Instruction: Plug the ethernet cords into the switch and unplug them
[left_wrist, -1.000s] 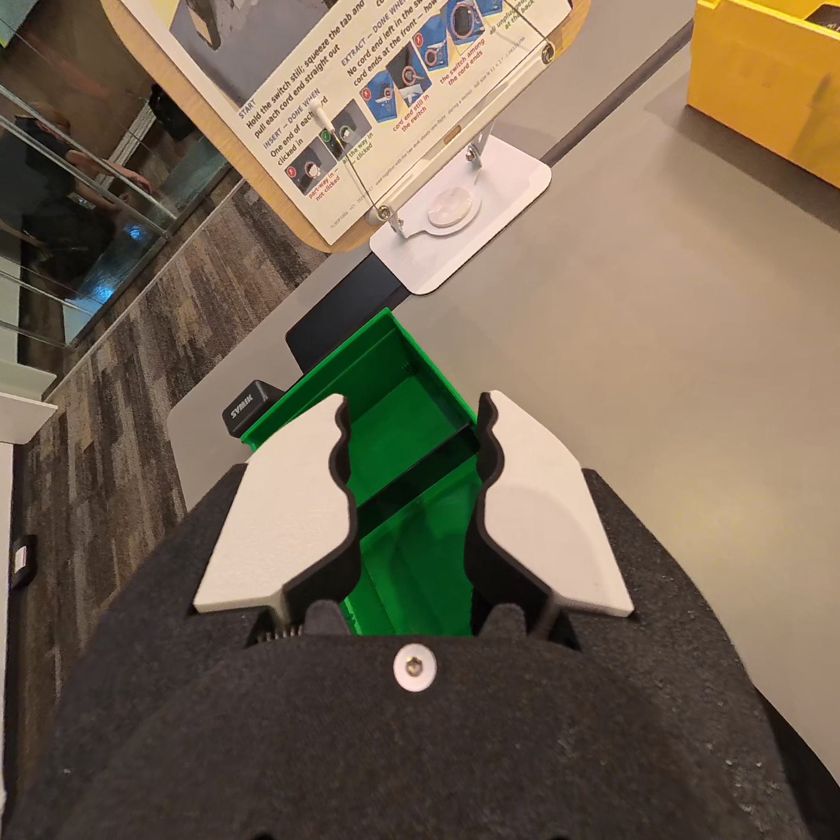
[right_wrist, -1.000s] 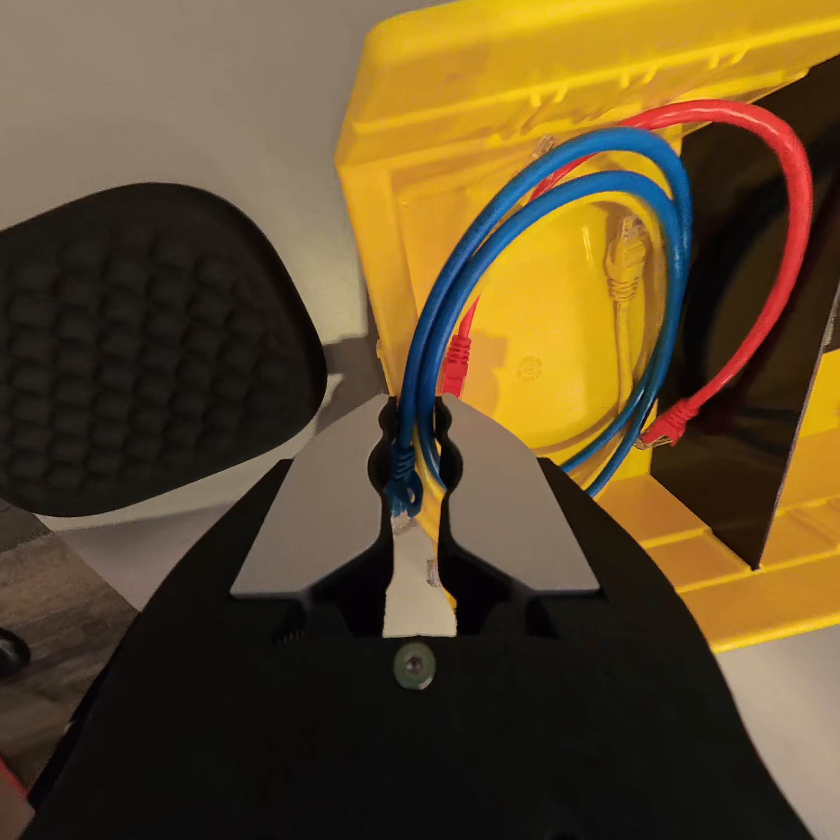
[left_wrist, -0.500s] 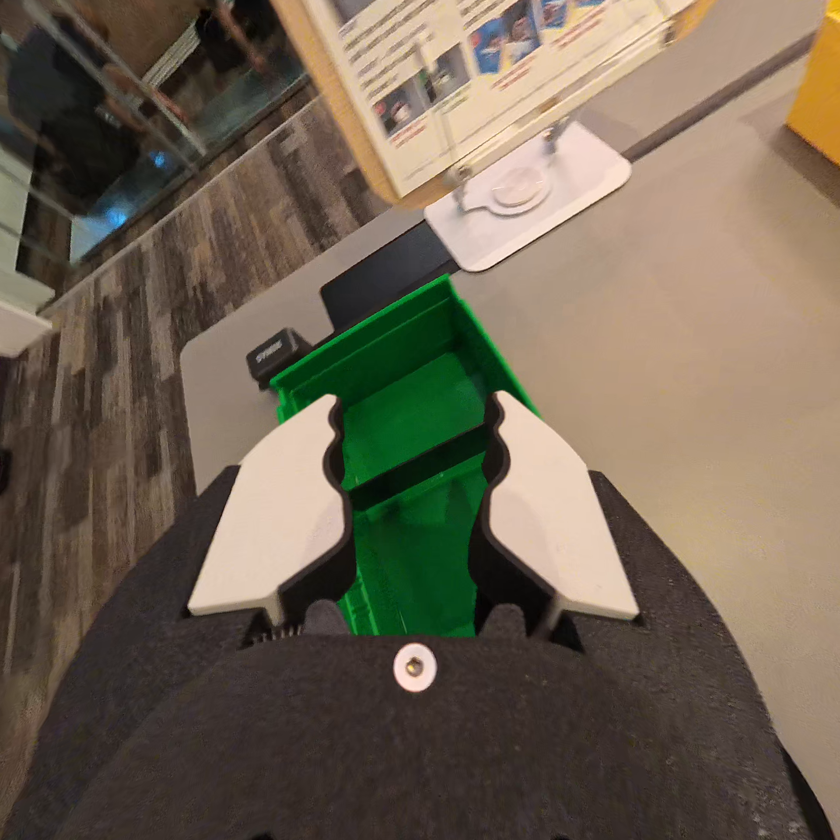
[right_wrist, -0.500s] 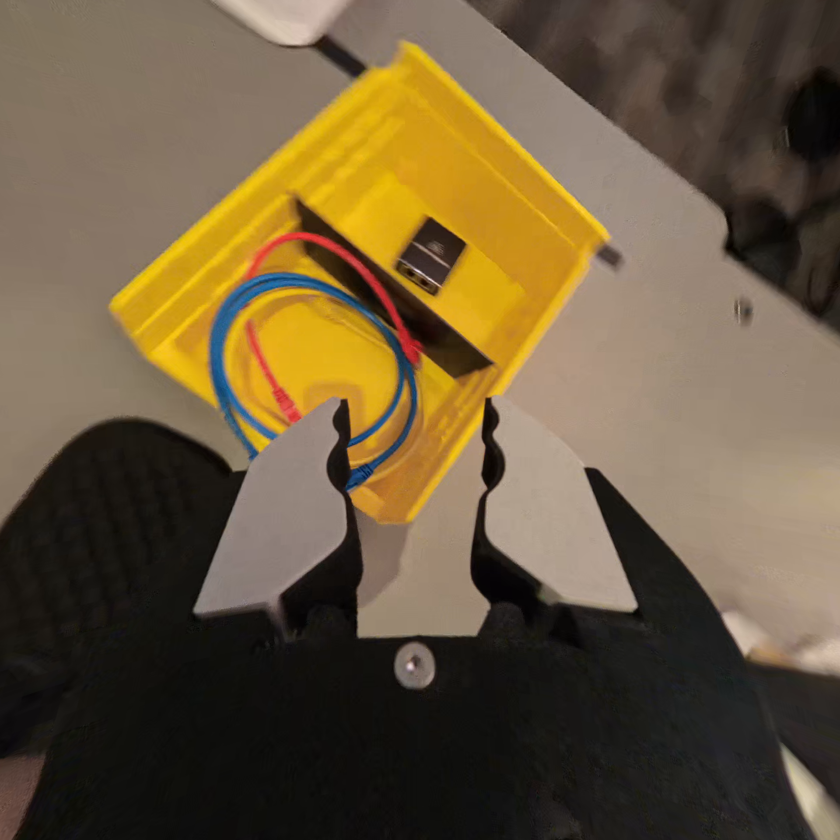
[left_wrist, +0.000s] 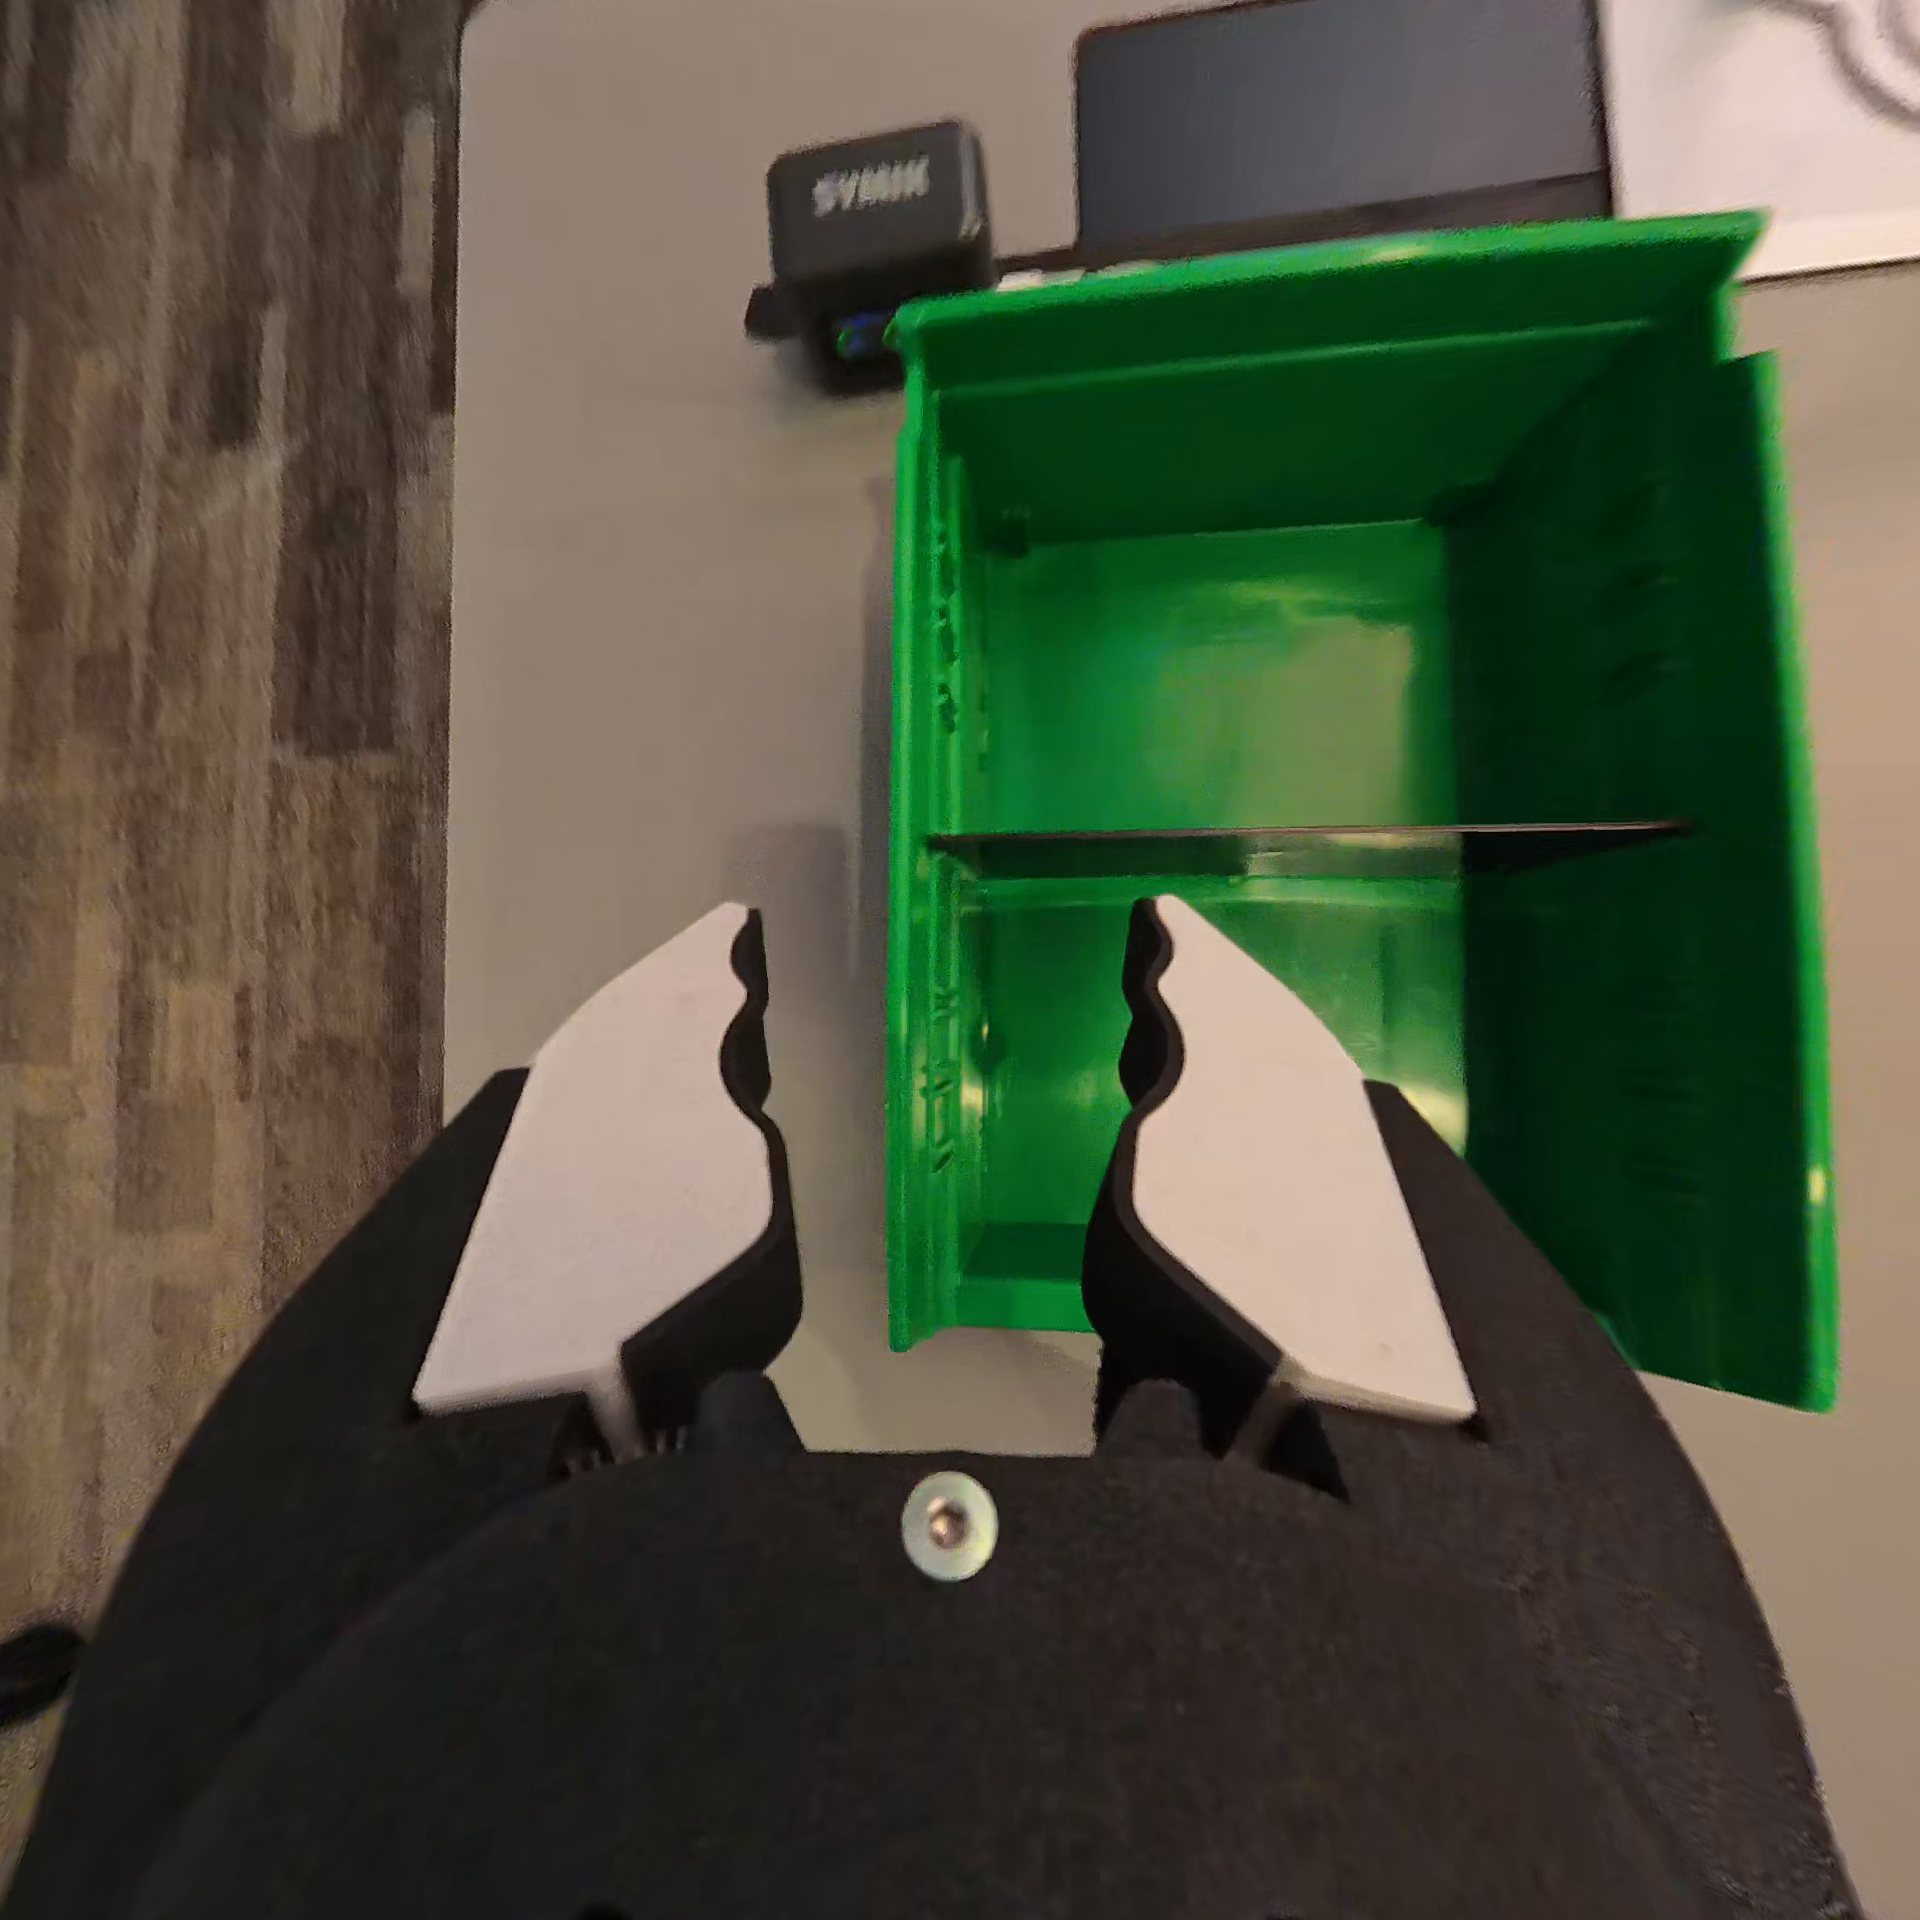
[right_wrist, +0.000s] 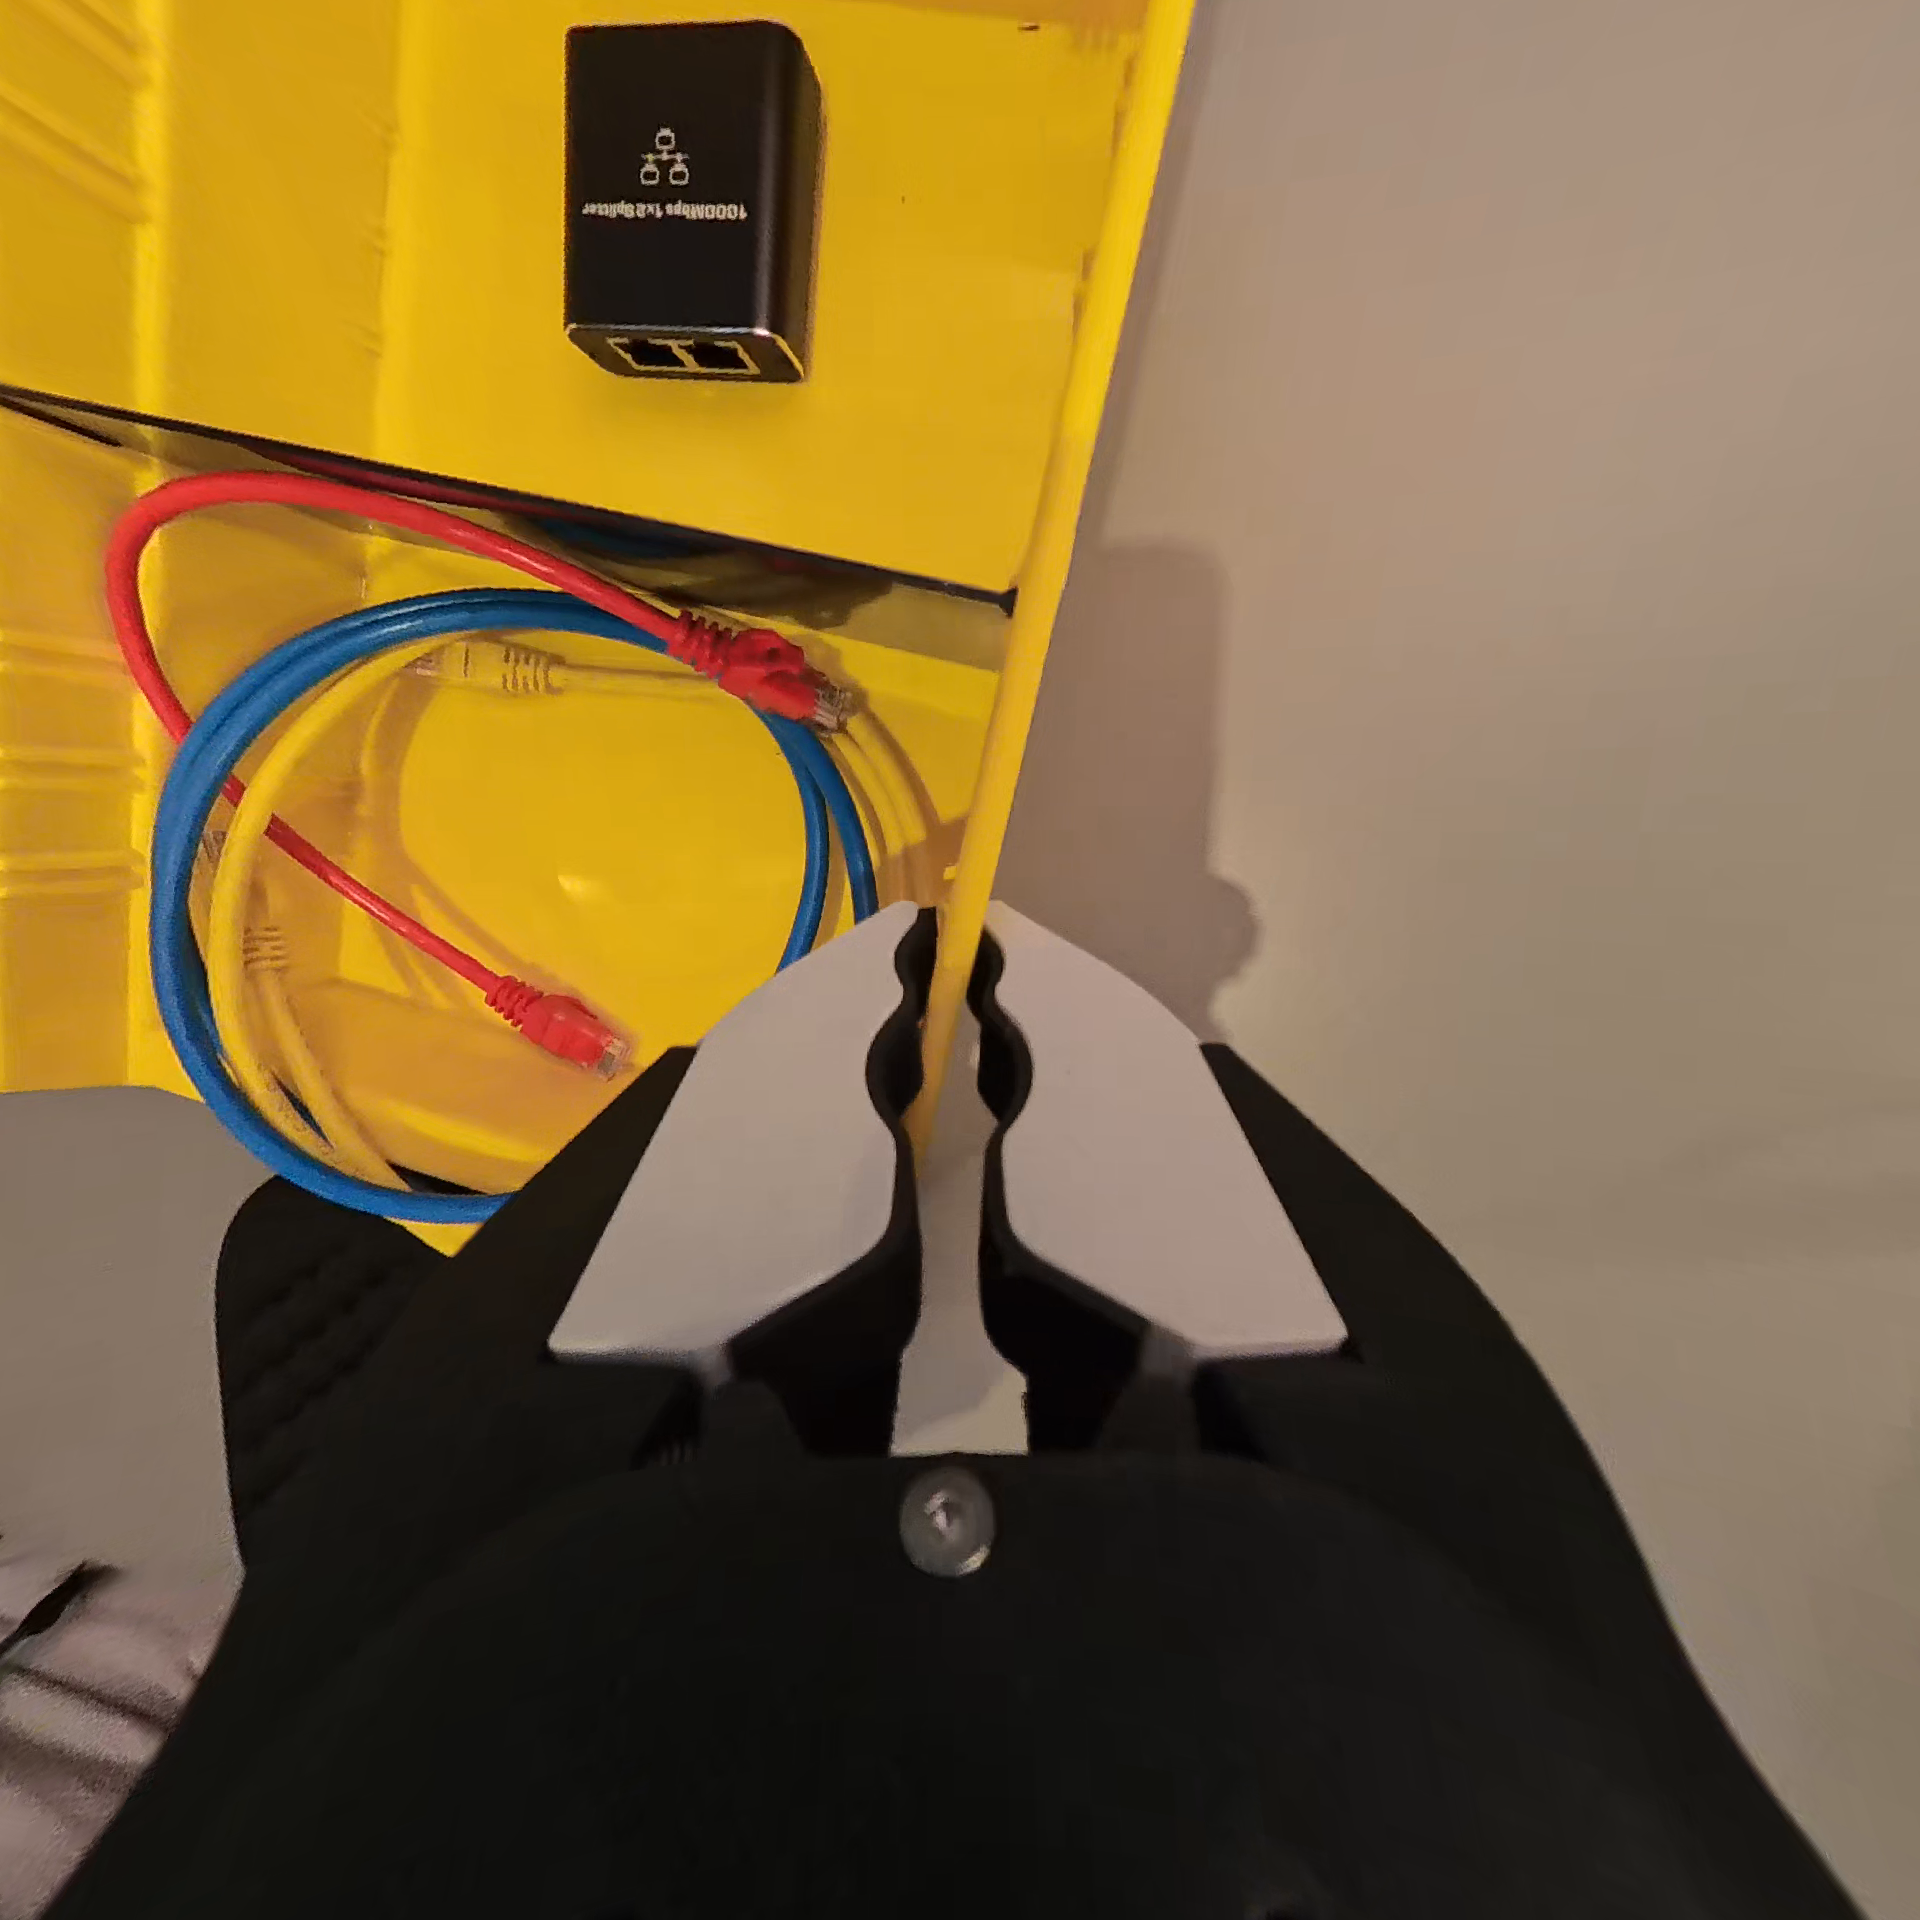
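**Right tongs pinching the yellow bin wall, left tongs idle over the green bin**

Left wrist view: left tongs (left_wrist: 943, 914) spread wide, holding nothing. They straddle the near left wall of the green bin (left_wrist: 914, 790): one finger outside over the tabletop (left_wrist: 665, 623), the other over the near compartment. Both compartments look bare, with a dark divider (left_wrist: 1299, 836) between them. A small black box (left_wrist: 878, 223) and a dark flat panel (left_wrist: 1340, 114) lie past the bin's far end. Frame is slightly blurred

Right wrist view: right tongs (right_wrist: 951, 920) nearly closed on the right side wall of the yellow bin (right_wrist: 1039, 665), the thin wall sandwiched between the pads; looks like a grip, though contact is hard to confirm. The switch (right_wrist: 691, 197) lies in the far compartment, both ports facing the tongs, nothing plugged in. All cords are in the near compartment: blue cord (right_wrist: 499, 613) coiled, red cord (right_wrist: 343, 894) across it, with one red plug (right_wrist: 561, 1029) closest to the tongs and the other up by the divider; a yellow cord (right_wrist: 281, 987) is hard to separate from the bin floor

My read: the step is steadying or shifting the yellow bin. Keep the pinch square on the wall and move low and slow so the switch doesn't slide. After that, free the tongs and take the near red plug by its boot, clip side accessible
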